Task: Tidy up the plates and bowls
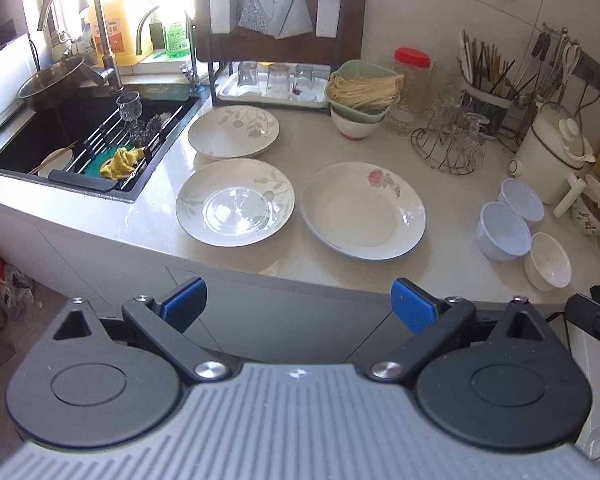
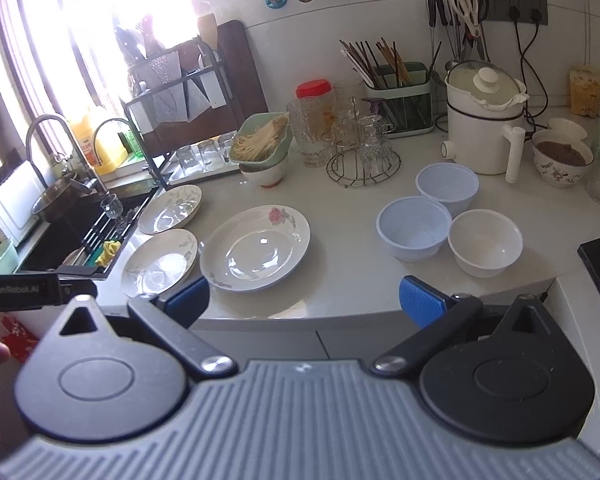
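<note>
Three plates lie flat on the pale counter (image 1: 440, 184): a leaf-pattern plate at the back (image 1: 233, 131) (image 2: 170, 208), a second leaf-pattern plate in front of it (image 1: 235, 202) (image 2: 159, 263), and a rose-pattern plate (image 1: 362, 210) (image 2: 255, 247) to their right. Two pale blue bowls (image 1: 503, 231) (image 1: 521, 200) (image 2: 414, 228) (image 2: 447, 187) and a white bowl (image 1: 548, 261) (image 2: 485, 242) stand upright in a cluster further right. My left gripper (image 1: 298, 304) is open and empty, held before the counter's front edge. My right gripper (image 2: 304, 300) is open and empty, also before the edge.
A black sink (image 1: 80, 136) with a rack, glass and yellow cloth lies at the left. A green tray of noodles on a bowl (image 1: 360, 92), a wire rack of glasses (image 1: 452, 136), a white kettle (image 1: 548, 152), a chopstick holder (image 2: 400, 96) and a patterned bowl (image 2: 562, 158) line the back.
</note>
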A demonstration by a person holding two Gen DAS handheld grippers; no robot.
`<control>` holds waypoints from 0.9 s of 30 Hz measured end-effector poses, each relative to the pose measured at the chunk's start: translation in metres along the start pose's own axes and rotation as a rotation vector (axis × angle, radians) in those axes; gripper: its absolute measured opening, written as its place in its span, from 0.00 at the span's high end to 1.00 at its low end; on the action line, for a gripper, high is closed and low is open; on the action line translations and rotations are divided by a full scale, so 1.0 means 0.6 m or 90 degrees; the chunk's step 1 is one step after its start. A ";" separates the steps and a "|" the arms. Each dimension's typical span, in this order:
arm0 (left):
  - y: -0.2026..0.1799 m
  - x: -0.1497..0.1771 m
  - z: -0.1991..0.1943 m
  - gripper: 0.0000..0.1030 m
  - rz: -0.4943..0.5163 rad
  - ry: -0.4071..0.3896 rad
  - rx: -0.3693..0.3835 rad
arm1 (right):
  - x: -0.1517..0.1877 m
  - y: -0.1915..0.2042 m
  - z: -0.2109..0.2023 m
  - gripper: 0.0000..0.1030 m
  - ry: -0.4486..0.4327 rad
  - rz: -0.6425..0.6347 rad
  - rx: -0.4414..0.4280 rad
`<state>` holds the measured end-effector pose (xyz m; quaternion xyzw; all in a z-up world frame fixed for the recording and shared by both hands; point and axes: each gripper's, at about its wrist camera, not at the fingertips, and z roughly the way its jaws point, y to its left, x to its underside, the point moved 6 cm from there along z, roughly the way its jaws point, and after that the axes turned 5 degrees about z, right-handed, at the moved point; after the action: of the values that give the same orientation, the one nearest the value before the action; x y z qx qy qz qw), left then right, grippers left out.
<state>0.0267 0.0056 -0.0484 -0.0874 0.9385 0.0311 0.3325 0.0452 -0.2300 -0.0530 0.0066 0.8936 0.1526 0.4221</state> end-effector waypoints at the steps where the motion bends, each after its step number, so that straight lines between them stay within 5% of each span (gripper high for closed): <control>1: 0.000 -0.002 0.009 0.03 -0.008 0.006 0.006 | 0.002 0.004 0.001 0.00 0.002 -0.009 -0.001; 10: -0.004 -0.021 0.090 0.03 -0.015 0.020 0.057 | 0.000 0.017 0.017 0.00 0.002 -0.045 0.017; 24: 0.079 -0.104 0.197 0.03 -0.012 0.057 0.101 | -0.030 0.087 0.119 0.01 0.020 -0.002 0.004; 27: 0.093 -0.129 0.211 0.03 0.007 0.051 0.124 | -0.037 0.112 0.143 0.11 0.026 0.005 -0.003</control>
<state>0.1540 0.0867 -0.0981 -0.0510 0.9501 -0.0623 0.3014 0.1167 -0.1463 -0.0692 0.0060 0.9015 0.1567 0.4034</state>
